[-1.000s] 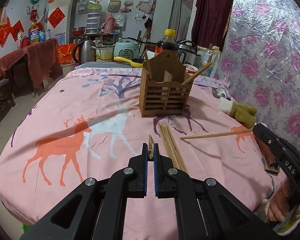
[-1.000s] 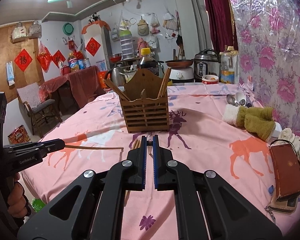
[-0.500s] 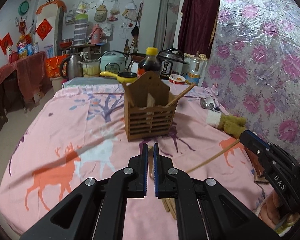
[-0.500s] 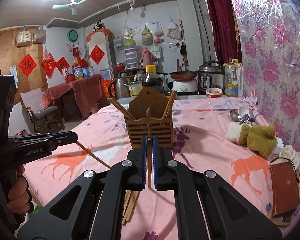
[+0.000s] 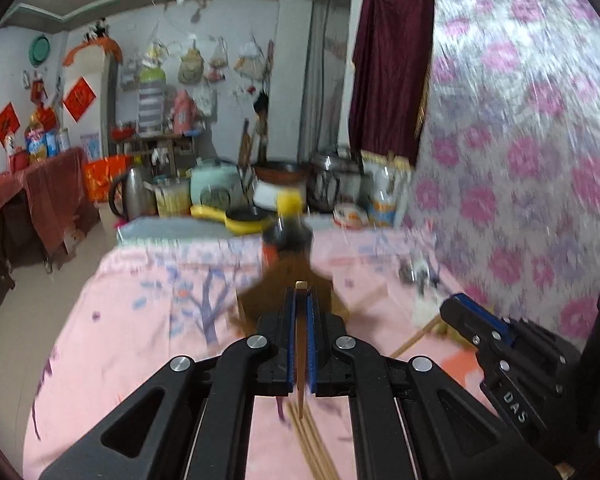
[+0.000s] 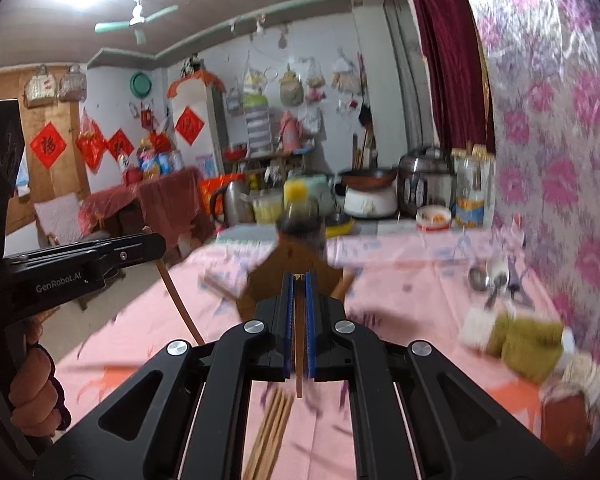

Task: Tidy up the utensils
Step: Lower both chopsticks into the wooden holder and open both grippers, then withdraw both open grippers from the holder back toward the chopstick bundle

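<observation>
On the pink deer-print tablecloth (image 6: 400, 280), the wooden utensil holder (image 6: 300, 258) sits just ahead of both grippers. Your left gripper (image 5: 300, 300) and right gripper (image 6: 297, 280) each pinch one chopstick (image 5: 300, 360) upright; with such thin grips, either stick could pivot and miss a slot.

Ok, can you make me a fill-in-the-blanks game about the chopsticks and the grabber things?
1. Each gripper is shut on one ____.
2. Loose chopsticks lie on the ____ tablecloth.
3. The bottle behind the wooden holder has a ____ cap.
4. The left gripper and the right gripper both point toward the wooden ____.

Missing words: chopstick; pink; yellow; holder
</observation>
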A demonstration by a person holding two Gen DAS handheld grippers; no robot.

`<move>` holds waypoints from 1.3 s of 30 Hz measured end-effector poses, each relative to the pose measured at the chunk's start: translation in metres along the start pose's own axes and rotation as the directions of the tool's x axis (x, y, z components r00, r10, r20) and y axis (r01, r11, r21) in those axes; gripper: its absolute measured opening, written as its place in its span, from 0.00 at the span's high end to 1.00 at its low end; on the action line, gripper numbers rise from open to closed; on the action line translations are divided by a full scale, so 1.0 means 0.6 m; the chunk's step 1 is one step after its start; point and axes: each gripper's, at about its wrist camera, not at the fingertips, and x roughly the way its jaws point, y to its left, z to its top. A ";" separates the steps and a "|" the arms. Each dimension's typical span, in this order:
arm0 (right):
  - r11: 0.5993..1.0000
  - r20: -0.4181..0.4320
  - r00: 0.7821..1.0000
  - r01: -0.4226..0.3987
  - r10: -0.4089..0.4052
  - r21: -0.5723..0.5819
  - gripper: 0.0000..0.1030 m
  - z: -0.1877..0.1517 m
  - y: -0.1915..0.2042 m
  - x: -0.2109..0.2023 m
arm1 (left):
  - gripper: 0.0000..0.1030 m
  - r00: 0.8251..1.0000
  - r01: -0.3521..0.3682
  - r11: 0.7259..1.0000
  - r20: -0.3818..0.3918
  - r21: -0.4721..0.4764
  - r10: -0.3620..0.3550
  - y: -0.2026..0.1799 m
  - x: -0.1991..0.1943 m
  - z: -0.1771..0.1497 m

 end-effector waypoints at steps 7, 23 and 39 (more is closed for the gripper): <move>0.999 0.123 0.991 0.046 -0.044 -0.011 0.94 0.083 0.009 0.045 | 0.95 0.988 -0.033 0.999 0.150 -0.018 0.035 0.009 0.029 0.086; 0.992 0.061 0.990 0.123 -0.124 0.024 0.62 0.018 -0.022 0.075 | 0.27 0.993 -0.117 0.987 0.020 -0.113 0.120 0.079 0.122 -0.017; 0.975 -0.036 0.986 0.168 -0.164 0.144 0.06 -0.154 -0.029 -0.056 | 0.06 0.959 -0.280 0.949 -0.086 -0.143 0.270 0.098 -0.014 -0.233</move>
